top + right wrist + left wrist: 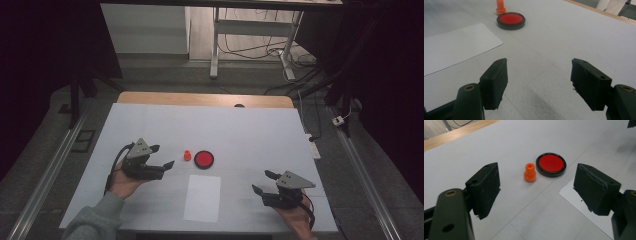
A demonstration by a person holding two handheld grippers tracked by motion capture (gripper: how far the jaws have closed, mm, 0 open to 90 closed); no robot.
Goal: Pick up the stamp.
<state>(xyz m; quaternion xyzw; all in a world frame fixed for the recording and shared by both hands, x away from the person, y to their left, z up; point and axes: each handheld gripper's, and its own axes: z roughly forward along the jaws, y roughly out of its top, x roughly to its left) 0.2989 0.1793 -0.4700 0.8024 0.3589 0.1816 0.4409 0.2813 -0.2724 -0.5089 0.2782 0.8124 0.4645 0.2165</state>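
A small orange stopper-like piece stands upright on the white table cover, just left of a round black-rimmed dish with a red inside. A white sheet of paper lies flat in front of them. My left gripper is open and empty, a short way left of the orange piece. My right gripper is open and empty too, at the front right, apart from the paper.
The white cover spans a wooden table whose far edge shows. Beyond it stand desk legs and floor cables. A power strip lies off the right side. Metal rails run along both sides.
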